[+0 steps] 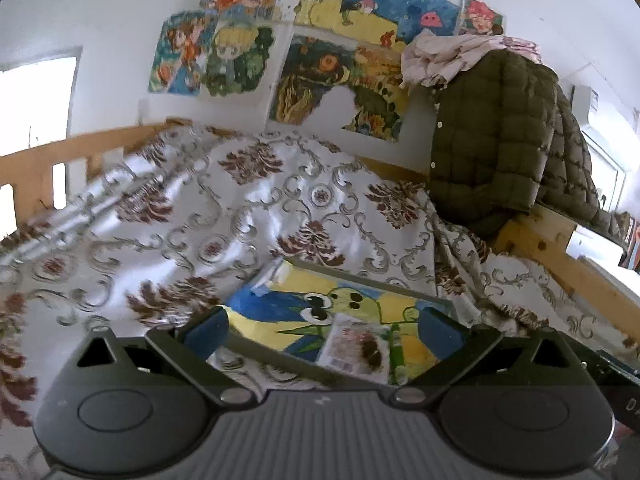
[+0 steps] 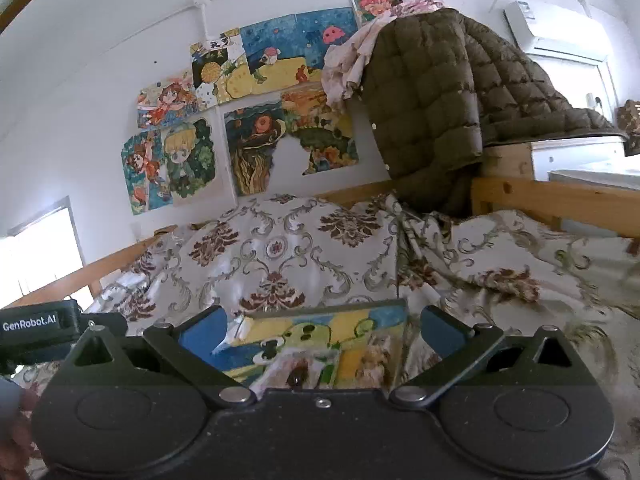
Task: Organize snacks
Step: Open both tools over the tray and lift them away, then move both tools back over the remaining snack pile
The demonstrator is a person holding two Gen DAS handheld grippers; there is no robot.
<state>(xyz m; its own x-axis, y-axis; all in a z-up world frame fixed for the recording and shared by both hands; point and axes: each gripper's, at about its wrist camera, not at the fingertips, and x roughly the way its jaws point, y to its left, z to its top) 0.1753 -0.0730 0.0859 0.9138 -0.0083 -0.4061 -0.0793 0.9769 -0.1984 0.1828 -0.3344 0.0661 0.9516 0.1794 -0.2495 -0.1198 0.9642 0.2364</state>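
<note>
A flat tray painted with a yellow-green cartoon creature on blue (image 1: 280, 312) lies on the patterned bedspread (image 1: 240, 216). A clear snack packet with brownish contents (image 1: 356, 348) rests on its right part. My left gripper (image 1: 324, 332) is open and empty, just above the tray's near edge. In the right wrist view the same tray (image 2: 360, 320) holds a snack packet (image 2: 296, 372) and a second pale one (image 2: 374, 360). My right gripper (image 2: 320, 332) is open and empty over the tray.
A wooden bed rail (image 1: 560, 248) runs along the right and back. An olive quilted jacket (image 1: 500, 136) hangs over the rail, pink cloth on top. Drawings (image 1: 312, 60) cover the white wall. The left gripper's body (image 2: 36, 328) shows at the right view's left edge.
</note>
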